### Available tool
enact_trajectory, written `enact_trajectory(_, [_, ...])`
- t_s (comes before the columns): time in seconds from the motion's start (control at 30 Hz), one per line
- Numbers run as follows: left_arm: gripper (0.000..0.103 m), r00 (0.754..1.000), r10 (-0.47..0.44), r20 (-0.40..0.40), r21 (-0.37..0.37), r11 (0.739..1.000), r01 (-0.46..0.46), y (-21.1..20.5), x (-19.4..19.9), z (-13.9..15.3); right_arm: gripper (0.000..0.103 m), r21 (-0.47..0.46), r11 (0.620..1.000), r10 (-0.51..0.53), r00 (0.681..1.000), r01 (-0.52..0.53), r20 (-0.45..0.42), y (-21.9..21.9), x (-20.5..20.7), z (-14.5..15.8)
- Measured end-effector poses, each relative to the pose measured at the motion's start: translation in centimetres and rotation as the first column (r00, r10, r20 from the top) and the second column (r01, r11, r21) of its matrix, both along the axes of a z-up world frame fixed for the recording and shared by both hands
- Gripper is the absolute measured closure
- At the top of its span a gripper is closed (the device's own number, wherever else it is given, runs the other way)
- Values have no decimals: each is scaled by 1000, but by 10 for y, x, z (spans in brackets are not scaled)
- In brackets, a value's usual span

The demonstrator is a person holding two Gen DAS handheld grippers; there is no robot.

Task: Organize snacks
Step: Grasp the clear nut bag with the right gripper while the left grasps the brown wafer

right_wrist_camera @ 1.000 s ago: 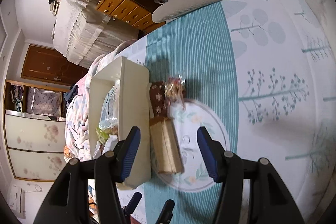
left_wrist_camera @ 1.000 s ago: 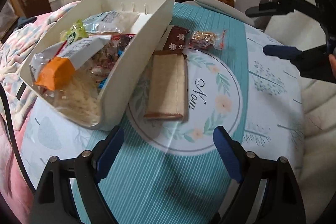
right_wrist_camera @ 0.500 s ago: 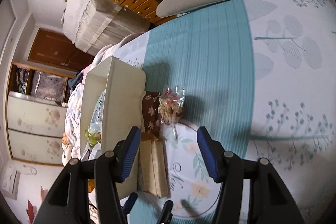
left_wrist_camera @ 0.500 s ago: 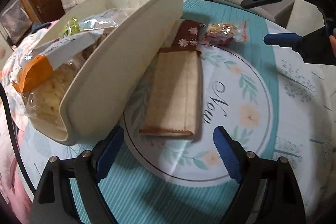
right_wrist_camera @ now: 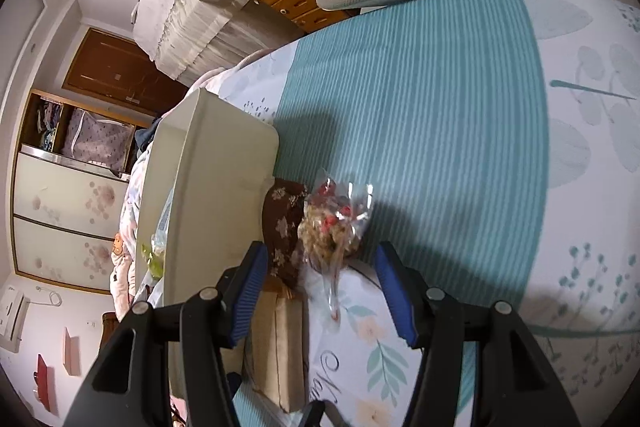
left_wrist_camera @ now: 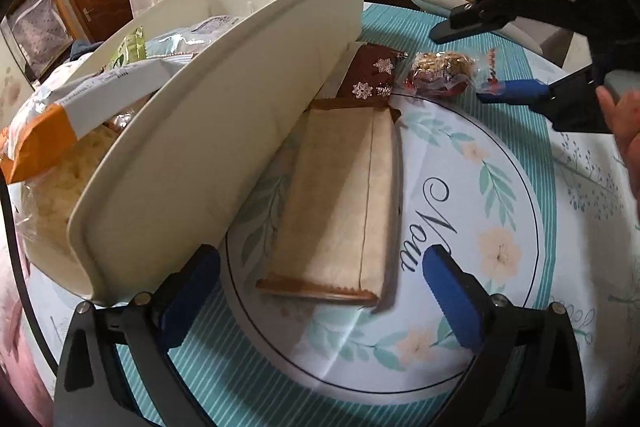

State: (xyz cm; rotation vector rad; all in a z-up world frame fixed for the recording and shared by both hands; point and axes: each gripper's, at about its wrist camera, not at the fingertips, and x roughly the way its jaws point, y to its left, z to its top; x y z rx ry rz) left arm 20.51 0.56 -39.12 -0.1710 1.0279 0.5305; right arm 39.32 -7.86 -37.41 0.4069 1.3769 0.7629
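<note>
- Both claws have closed in on the snacks over the last second; the tan pack (left_wrist_camera: 340, 203) now fills far more of the left view, and the right claw (right_wrist_camera: 320, 295) has come down toward the clear pack (right_wrist_camera: 334, 227).
- Left claw (left_wrist_camera: 320, 291): jaws wide, holding nothing, straddling the tan pack's near end without touching it.
- Right claw: jaws wide, empty, set either side of the clear pack's twisted tail.
- Writing: cloth (left_wrist_camera: 500, 187) reads "Nou" in script inside a black ring with leaf and flower print. Bin labels too small to read.
- Tan pack: flat, matte, crimped brown ends, back seam up; lies along the bin (left_wrist_camera: 224, 131) wall, just beside it.
- Brown pack (left_wrist_camera: 370, 81): snowflake print, beyond the tan pack, its far end against the bin.
- Clear pack: crinkly film, nut-and-red pieces inside, just right of the brown pack.
- Bin: white plastic, smooth, rounded corners, already heaped with bagged snacks.
- Room: open teal-striped surface to the right of the snacks; bin blocks the left.
</note>
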Motion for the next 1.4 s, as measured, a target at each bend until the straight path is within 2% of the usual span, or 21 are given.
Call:
enact_trajectory(0.07, [1,1000,12,9,-8,1000,-12,1,0,-1,47,-10,1000,8,1000,-8,4,5,1,-4])
enact_trajectory(0.1, [0,1000,18,13,-7,1000,-18,1,0,-1,52,-17,1000,8,1000,-8,3,6,1,-6])
enact_trajectory(0.13, [0,1000,26,18,-7,1000,-26,1,0,-2,62,-19,1000,5,1000,-4,4,7,2,-7])
enact_trajectory(0.2, [0,999,42,22,-9,999,-42,1,2,-3,69,-26,1000,-7,1000,7,-4,8,2,-10])
enact_trajectory(0.3, [1,998,52,28,-10,999,-52,3,5,-4,69,-13,1000,-18,1000,17,-16,6,2,-11])
enact_trajectory(0.37, [6,998,48,33,-14,999,-48,2,6,-4,69,-16,1000,-16,1000,16,-17,5,2,-11])
enact_trajectory(0.43, [22,998,32,45,-34,999,-31,0,6,-4,69,-18,1000,-19,999,19,-26,2,2,-11])
enact_trajectory(0.57, [29,998,12,61,-74,997,-8,-1,2,-2,69,-11,998,-60,997,60,-57,-12,0,-13])
enact_trajectory(0.63, [42,998,8,63,-75,997,-3,-1,1,0,70,-13,997,-77,995,76,-70,-18,-2,-13])
enact_trajectory(0.7, [47,998,-10,59,-70,997,14,-4,0,2,70,-21,996,-90,993,88,-80,-23,-4,-13])
enact_trajectory(1.03, [49,997,-75,-33,-113,991,71,-3,2,7,69,-82,981,-188,967,176,-170,-62,-32,-8])
enact_trajectory(1.23, [50,975,-193,-113,-79,980,185,-9,-3,11,69,-127,970,-229,953,207,-198,-82,-54,-3])
enact_trajectory(1.4, [50,962,-223,-160,-88,974,211,-5,-12,18,69,-131,964,-254,947,232,-197,-95,-71,8])
